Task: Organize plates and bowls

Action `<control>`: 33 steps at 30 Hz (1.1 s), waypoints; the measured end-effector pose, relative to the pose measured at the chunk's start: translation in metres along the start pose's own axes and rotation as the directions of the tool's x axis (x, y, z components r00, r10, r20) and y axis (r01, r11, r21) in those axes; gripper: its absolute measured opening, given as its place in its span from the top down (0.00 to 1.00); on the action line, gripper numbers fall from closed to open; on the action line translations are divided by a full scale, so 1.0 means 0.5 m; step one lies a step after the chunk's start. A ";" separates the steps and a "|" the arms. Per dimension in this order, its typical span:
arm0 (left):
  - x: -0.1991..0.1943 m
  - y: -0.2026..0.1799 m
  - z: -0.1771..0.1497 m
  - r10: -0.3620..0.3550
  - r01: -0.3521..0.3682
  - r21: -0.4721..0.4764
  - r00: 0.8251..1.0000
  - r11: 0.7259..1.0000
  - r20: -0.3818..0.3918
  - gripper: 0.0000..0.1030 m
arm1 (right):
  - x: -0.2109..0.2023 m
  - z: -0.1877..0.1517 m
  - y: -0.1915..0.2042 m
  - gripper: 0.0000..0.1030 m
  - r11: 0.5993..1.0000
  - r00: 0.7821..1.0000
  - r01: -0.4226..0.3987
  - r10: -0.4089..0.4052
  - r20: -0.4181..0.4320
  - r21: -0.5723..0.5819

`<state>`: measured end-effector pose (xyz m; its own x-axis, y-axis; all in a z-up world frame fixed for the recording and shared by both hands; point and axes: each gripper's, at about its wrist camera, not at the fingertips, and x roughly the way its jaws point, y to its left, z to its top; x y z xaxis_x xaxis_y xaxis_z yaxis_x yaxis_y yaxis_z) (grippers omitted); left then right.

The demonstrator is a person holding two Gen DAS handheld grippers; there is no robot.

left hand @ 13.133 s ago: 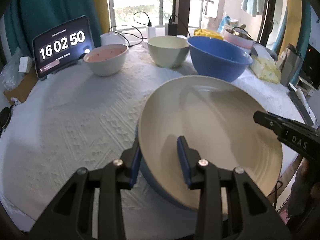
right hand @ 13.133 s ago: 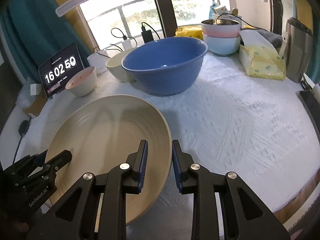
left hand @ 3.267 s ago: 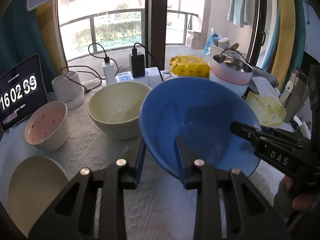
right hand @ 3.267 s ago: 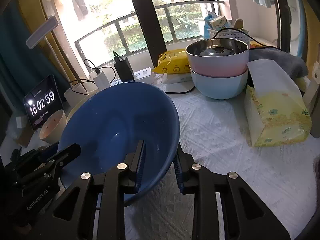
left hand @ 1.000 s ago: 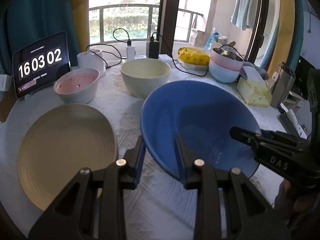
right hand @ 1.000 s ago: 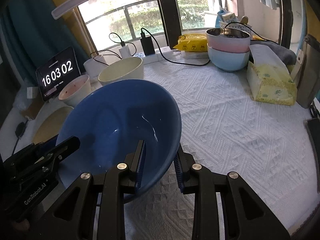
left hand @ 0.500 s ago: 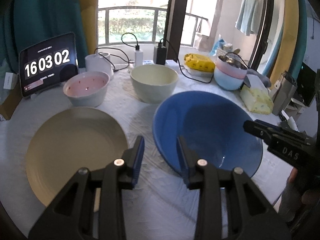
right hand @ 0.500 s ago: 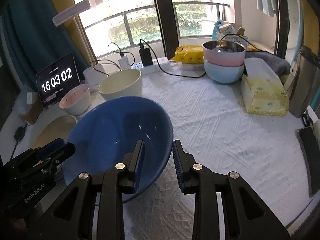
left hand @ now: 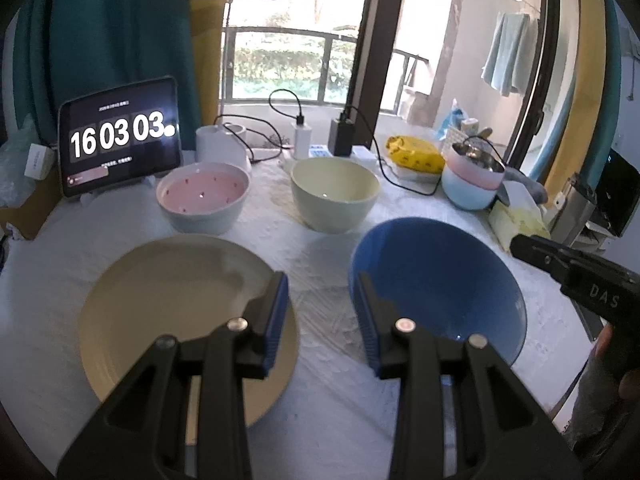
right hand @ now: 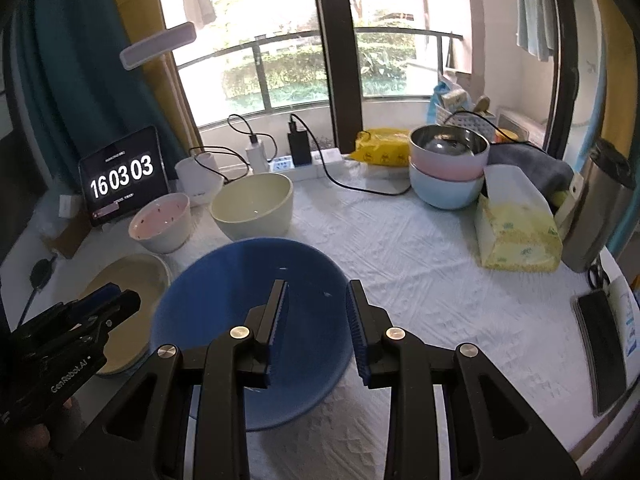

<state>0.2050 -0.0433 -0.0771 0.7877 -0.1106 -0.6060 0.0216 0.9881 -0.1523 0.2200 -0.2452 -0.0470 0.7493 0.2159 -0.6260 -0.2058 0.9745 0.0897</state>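
A big blue bowl (left hand: 440, 280) rests on the white tablecloth, also in the right wrist view (right hand: 240, 304). A beige plate (left hand: 172, 304) lies to its left, seen too in the right wrist view (right hand: 128, 280). Behind stand a pink-lined bowl (left hand: 202, 196) and a cream bowl (left hand: 334, 192). My left gripper (left hand: 322, 294) is open and empty, raised above the gap between plate and blue bowl. My right gripper (right hand: 318, 300) is open and empty, raised over the blue bowl's right rim.
A tablet clock (left hand: 118, 136), a white cup (left hand: 220, 144), chargers and cables (left hand: 340, 136) line the back. Stacked pink and light-blue bowls (right hand: 450, 172), a tissue pack (right hand: 516, 232) and a steel flask (right hand: 600, 208) stand at the right. A phone (right hand: 600, 336) lies near the right edge.
Both grippers let go of the blue bowl, opened and rose back from it. The bowl now sits on the cloth to the right of the plate.
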 end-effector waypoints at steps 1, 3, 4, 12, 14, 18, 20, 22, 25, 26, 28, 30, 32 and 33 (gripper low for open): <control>-0.002 0.005 0.002 0.004 -0.004 -0.003 1.000 1.000 0.005 0.66 | 0.000 0.002 0.007 0.70 1.000 1.000 -0.004 0.004 0.000 -0.004; -0.007 0.016 0.008 0.016 -0.016 -0.006 1.000 1.000 0.019 0.66 | 0.004 0.009 0.024 0.70 1.000 1.000 -0.013 0.013 -0.001 -0.016; -0.009 0.019 0.011 0.019 -0.019 -0.007 1.000 1.000 0.023 0.65 | 0.005 0.011 0.029 0.70 1.000 1.000 -0.017 0.017 -0.001 -0.021; -0.027 0.072 0.038 0.046 -0.044 -0.035 0.997 0.998 0.061 0.65 | 0.018 0.040 0.091 0.70 0.996 0.999 -0.047 0.047 -0.003 -0.070; -0.031 0.086 0.044 0.053 -0.050 -0.042 0.996 0.998 0.071 0.65 | 0.018 0.049 0.106 0.70 0.995 0.999 -0.051 0.051 0.000 -0.085; -0.041 0.109 0.052 0.062 -0.057 -0.057 0.994 0.997 0.091 0.65 | 0.015 0.068 0.132 0.70 0.992 0.998 -0.055 0.057 0.012 -0.113; -0.045 0.122 0.056 0.069 -0.063 -0.062 0.993 0.996 0.096 0.65 | 0.017 0.076 0.146 0.70 0.990 0.998 -0.059 0.062 0.016 -0.126; -0.047 0.133 0.060 0.076 -0.069 -0.064 0.992 0.996 0.100 0.65 | 0.020 0.083 0.165 0.70 0.988 0.997 -0.067 0.070 0.018 -0.140; -0.050 0.153 0.066 0.087 -0.080 -0.066 0.991 0.995 0.105 0.65 | 0.024 0.091 0.186 0.70 0.985 0.997 -0.076 0.080 0.021 -0.153; -0.051 0.158 0.068 0.090 -0.083 -0.065 0.990 0.994 0.108 0.65 | 0.027 0.094 0.193 0.70 0.985 0.996 -0.078 0.083 0.022 -0.156; -0.050 0.169 0.071 0.097 -0.090 -0.059 0.989 0.994 0.111 0.65 | 0.032 0.100 0.205 0.70 0.984 0.996 -0.081 0.085 0.020 -0.159; -0.049 0.181 0.075 0.100 -0.094 -0.052 0.988 0.994 0.115 0.65 | 0.037 0.107 0.220 0.70 0.982 0.996 -0.081 0.085 0.019 -0.168; -0.050 0.191 0.080 0.105 -0.100 -0.048 0.987 0.994 0.121 0.65 | 0.039 0.113 0.235 0.70 0.980 0.996 -0.083 0.088 0.022 -0.181; -0.050 0.197 0.083 0.106 -0.101 -0.047 0.987 0.994 0.124 0.65 | 0.041 0.115 0.240 0.70 0.979 0.996 -0.084 0.090 0.024 -0.185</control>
<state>0.2130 0.0613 -0.0444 0.8560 0.0090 -0.5169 -0.0872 0.9881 -0.1271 0.2469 -0.1205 -0.0044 0.7425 0.3037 -0.5971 -0.3807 0.9247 -0.0031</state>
